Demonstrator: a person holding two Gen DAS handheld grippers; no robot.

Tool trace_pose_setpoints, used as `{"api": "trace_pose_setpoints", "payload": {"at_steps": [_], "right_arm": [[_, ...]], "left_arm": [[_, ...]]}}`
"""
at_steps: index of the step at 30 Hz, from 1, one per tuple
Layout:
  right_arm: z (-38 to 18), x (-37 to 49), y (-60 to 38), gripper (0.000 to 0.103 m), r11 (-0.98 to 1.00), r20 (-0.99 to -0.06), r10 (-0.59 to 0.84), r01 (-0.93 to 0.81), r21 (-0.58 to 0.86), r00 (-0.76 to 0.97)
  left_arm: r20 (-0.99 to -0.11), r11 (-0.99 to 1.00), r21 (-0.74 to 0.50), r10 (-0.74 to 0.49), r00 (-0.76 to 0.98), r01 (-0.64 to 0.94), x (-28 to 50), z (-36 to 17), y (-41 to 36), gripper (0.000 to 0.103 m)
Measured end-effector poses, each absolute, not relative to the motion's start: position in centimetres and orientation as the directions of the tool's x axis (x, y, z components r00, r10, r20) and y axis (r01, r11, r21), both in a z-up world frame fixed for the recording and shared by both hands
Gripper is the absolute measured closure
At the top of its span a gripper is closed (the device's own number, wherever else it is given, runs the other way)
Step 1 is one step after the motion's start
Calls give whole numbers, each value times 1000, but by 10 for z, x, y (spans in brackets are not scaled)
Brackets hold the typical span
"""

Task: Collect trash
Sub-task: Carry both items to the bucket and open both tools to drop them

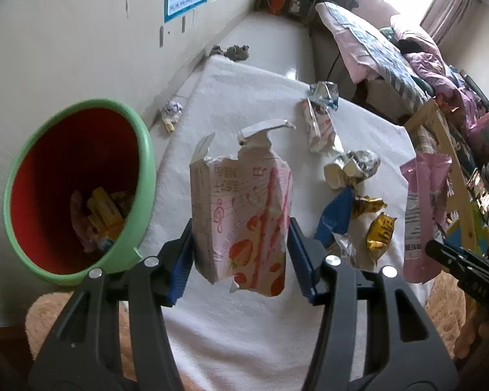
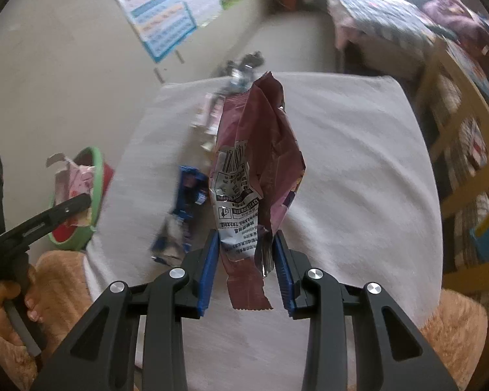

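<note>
Holding a torn pink strawberry carton (image 1: pixel 241 215) clamped in my left gripper (image 1: pixel 241 247), I had it raised at frame centre above the white-covered counter (image 1: pixel 244 325). At the left edge sat the green bin (image 1: pixel 146 176) with its red inside, wrappers in its bottom. Right of the carton, loose wrappers (image 1: pixel 352 169) lay scattered on the cloth. My right gripper (image 2: pixel 246 264) was clamped on a maroon snack bag (image 2: pixel 260 150), upright at centre frame.
</note>
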State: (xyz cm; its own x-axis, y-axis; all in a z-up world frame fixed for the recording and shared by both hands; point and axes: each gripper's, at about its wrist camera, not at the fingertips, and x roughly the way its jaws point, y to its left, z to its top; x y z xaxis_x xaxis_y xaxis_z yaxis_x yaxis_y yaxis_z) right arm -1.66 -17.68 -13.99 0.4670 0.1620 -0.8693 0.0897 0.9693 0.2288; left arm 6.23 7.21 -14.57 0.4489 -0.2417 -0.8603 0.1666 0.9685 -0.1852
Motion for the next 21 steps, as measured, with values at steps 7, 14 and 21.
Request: {"api": "trace_pose_setpoints", "payload": {"at_steps": [7, 14, 21], "right_arm": [[-124, 1, -136, 70, 970, -845, 222, -23, 242, 487], [-117, 16, -99, 70, 962, -834, 271, -115, 247, 481], [-117, 30, -65, 70, 953, -837, 299, -182, 241, 458]], "left_arm": [[-845, 974, -175, -223, 486, 143, 62, -134, 87, 51], [-836, 981, -169, -194, 513, 96, 63, -129, 108, 51], [-835, 985, -166, -164, 526, 43, 62, -130, 134, 51]]}}
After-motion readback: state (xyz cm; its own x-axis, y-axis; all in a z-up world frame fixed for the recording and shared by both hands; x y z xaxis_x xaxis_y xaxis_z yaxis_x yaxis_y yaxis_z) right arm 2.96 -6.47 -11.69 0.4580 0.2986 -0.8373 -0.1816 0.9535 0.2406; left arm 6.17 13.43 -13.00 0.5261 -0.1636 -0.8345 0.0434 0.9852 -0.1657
